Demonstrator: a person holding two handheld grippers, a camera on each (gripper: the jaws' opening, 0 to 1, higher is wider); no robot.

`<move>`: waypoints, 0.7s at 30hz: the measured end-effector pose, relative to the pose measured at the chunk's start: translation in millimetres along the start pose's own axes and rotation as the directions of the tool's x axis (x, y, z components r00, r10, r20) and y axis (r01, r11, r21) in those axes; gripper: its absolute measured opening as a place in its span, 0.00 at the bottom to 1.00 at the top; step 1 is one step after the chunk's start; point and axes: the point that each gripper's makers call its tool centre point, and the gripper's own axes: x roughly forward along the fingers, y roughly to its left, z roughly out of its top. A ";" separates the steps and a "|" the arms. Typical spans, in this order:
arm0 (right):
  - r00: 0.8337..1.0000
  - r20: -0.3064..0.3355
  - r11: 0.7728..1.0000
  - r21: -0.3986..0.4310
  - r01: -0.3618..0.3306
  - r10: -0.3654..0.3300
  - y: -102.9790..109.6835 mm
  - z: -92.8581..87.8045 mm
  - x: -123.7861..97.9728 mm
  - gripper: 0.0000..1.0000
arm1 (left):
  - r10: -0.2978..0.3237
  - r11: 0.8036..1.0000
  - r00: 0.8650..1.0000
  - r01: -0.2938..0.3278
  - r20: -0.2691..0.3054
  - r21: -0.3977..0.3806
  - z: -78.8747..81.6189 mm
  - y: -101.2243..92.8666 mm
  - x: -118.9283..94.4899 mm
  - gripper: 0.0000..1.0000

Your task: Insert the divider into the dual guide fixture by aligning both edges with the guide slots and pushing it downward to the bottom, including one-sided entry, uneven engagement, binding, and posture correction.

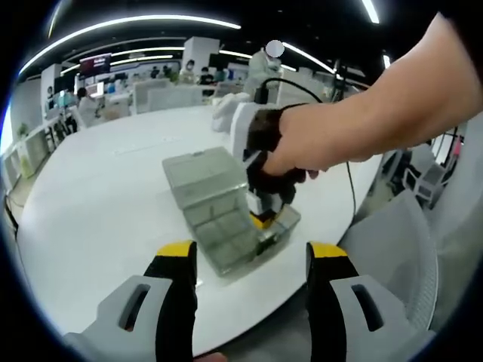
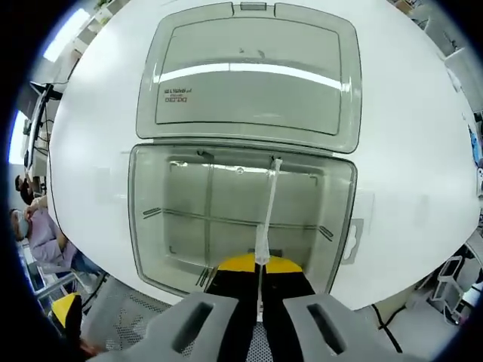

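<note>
**Divider pinched upright inside the open box**

A clear plastic storage box (image 2: 241,219) sits near the bench's (image 1: 98,196) edge closest to the person, its hinged lid (image 2: 249,72) laid flat open on the white bench top beyond it. The box's walls are see-through and grey-tinted, and faint ridges cross its floor.

The divider (image 2: 266,211) is a thin, translucent whitish strip, seen edge-on in the right gripper view. It runs from the box's far wall, where its end meets a guide slot at the rim, back toward the near wall, leaning slightly. The right hand-held gripper (image 2: 260,268) has its yellow-tipped jaws pressed together on the divider's near end, just above the box's near wall.

In the left gripper view, the right hand-held gripper (image 1: 266,215) stands over the box's (image 1: 226,211) near end, with the person's hand (image 1: 302,147) wrapped around it from the right. The left hand-held gripper (image 1: 253,253) hovers off the bench's near edge, apart from the box, its jaws spread wide and holding nothing. Chairs stand beside the bench's edge.
</note>
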 end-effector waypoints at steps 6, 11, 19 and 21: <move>0.997 -0.013 0.997 -0.033 -0.071 0.071 2.6 -1.3 -5.3 0.02 | -0.001 1.000 1.000 0.001 -0.002 0.000 -0.2 -0.2 0.2 0.56; 0.988 -0.016 0.988 0.025 -0.155 0.155 7.1 5.8 -21.3 0.11 | -0.005 1.000 1.000 0.005 -0.004 -0.002 0.0 -1.0 1.8 0.56; 0.981 -0.008 0.981 0.003 -0.192 0.192 0.5 15.8 -34.3 0.00 | -0.006 1.000 1.000 0.006 -0.003 -0.007 -0.2 0.1 1.5 0.56; 0.980 -0.004 0.980 0.004 -0.197 0.197 -4.0 17.2 -34.1 0.00 | -0.008 1.000 1.000 0.008 -0.002 -0.005 0.3 -0.3 1.8 0.56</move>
